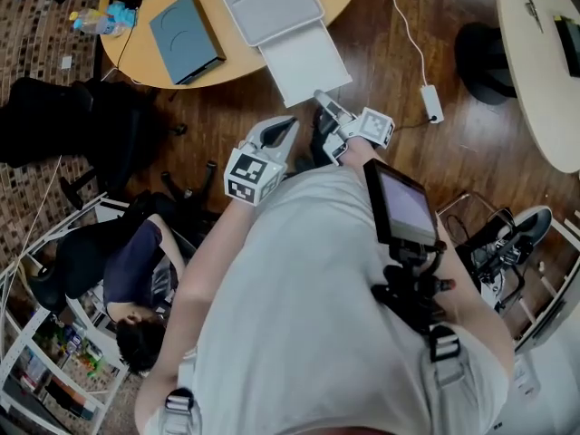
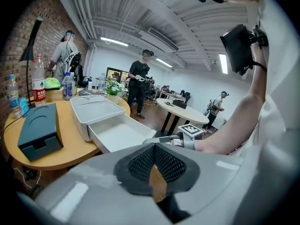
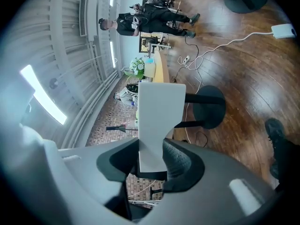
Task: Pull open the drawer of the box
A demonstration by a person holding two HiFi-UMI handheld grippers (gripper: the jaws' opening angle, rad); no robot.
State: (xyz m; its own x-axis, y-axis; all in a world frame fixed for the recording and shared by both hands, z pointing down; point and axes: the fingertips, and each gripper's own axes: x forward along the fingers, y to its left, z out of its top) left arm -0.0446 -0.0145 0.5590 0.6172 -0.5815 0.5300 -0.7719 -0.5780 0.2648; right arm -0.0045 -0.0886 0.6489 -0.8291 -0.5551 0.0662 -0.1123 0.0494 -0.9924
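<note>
A white box (image 1: pixel 268 3) sits on the round wooden table (image 1: pixel 154 66), its drawer (image 1: pixel 304 62) pulled out past the table's edge. My right gripper (image 1: pixel 322 100) is shut on the drawer's front lip. In the right gripper view the white drawer panel (image 3: pixel 159 111) stands between the pads of the right gripper (image 3: pixel 151 165), which press on it. My left gripper (image 1: pixel 286 127) hangs near my body, shut and holding nothing. The left gripper view shows the box (image 2: pixel 96 109), the open drawer (image 2: pixel 119 135) and the left gripper (image 2: pixel 153 161) with its pads meeting.
A blue-grey case (image 1: pixel 186 25) and bottles (image 1: pixel 109 21) share the table. A second table (image 1: pixel 544 62) stands right. A power adapter (image 1: pixel 431 102) with cable lies on the wood floor. A seated person (image 1: pixel 136 279) is lower left; a standing person (image 2: pixel 139 86) is beyond.
</note>
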